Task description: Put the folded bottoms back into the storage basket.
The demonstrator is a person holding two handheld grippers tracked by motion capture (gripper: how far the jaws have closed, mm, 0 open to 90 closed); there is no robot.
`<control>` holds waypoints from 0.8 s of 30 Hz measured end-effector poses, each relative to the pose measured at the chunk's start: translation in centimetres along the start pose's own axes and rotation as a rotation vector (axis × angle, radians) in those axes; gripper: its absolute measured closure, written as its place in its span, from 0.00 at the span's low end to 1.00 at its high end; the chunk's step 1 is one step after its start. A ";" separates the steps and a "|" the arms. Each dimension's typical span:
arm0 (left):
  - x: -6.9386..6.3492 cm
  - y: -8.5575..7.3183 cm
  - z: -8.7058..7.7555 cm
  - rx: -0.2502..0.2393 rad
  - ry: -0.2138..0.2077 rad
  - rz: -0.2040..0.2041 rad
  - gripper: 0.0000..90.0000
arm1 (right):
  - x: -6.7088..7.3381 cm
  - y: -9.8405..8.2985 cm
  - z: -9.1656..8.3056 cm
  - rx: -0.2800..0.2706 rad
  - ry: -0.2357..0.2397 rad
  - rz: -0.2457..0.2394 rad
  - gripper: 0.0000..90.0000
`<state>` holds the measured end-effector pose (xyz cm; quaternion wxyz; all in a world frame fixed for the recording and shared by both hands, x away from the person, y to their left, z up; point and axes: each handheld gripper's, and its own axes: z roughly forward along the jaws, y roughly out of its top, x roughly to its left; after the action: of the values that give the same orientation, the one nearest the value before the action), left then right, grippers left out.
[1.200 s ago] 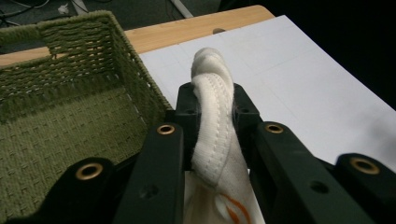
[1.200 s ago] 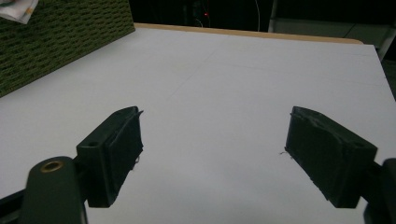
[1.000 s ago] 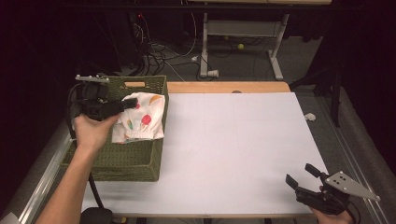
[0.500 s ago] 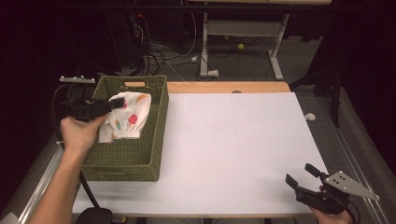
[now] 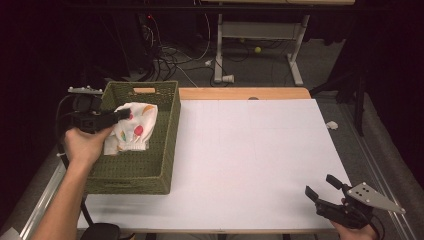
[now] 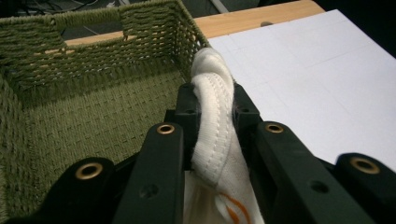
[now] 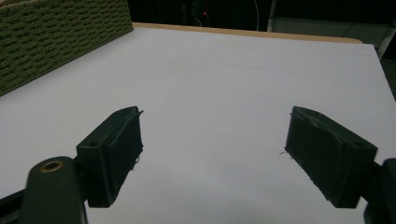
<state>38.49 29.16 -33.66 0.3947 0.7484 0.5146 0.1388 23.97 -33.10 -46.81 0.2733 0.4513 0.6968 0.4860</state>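
I am gripping the cloth [image 6: 212, 121] in my left tool [image 5: 117, 116], its jaws clamped on the white hem, and holding it over the green basket [image 5: 165, 125] at the bench's [image 5: 260, 150] left side. My right tool [image 5: 325, 191] is waiting at the near right corner, jaws apart around nothing.

You are holding a white cloth [image 5: 132, 127] with small red, orange and green prints. It is hanging bunched and folded over the green woven basket [image 5: 150, 172], near the basket's far left part. Its lower edge is showing a stitched hem, and I cannot tell whether this edge is touching the basket floor. In the left gripper view, a thick stitched fold of the cloth [image 6: 215, 121] is sitting pinched between the two black jaws and is rising above them.
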 end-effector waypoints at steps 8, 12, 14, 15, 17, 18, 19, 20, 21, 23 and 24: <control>1.2 -0.2 2.3 0.028 0.003 -0.020 0.84 | 0.0 0.0 0.1 0.006 -0.004 0.000 0.21; 1.6 -0.4 3.2 0.034 -0.007 -0.033 0.84 | 0.0 0.0 0.1 0.007 -0.005 0.001 0.21; 1.8 -0.5 3.9 0.040 -0.011 -0.040 0.84 | 0.0 0.0 0.0 0.007 -0.008 0.005 0.21; 1.8 -0.6 4.2 0.041 -0.012 -0.042 0.84 | 0.0 0.0 0.0 0.008 -0.009 0.004 0.21; 1.9 -0.6 4.6 0.044 -0.013 -0.043 0.84 | 0.0 0.0 0.0 0.007 -0.010 0.004 0.21; 2.0 -0.6 4.9 0.046 -0.014 -0.043 0.84 | -0.1 0.0 0.0 0.006 -0.011 0.003 0.21; 2.0 -0.6 5.1 0.049 -0.017 -0.042 0.84 | -0.1 0.0 0.0 0.006 -0.011 0.003 0.21; 2.0 -0.6 5.4 0.050 -0.020 -0.041 0.84 | -0.1 0.0 0.0 0.006 -0.010 0.003 0.21; 2.0 -0.5 5.6 0.053 -0.024 -0.041 0.84 | -0.1 0.0 0.0 0.006 -0.010 0.003 0.21; 2.1 -0.4 6.2 0.062 -0.026 -0.039 0.84 | -0.1 0.0 0.0 0.009 -0.010 0.004 0.21; 2.1 -0.4 6.4 0.062 -0.027 -0.041 0.84 | -0.1 0.0 0.0 0.008 -0.009 0.005 0.21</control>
<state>43.09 28.19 -38.57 0.3809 0.7515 0.5284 0.1047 24.02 -33.19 -46.85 0.2736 0.4563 0.6965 0.4815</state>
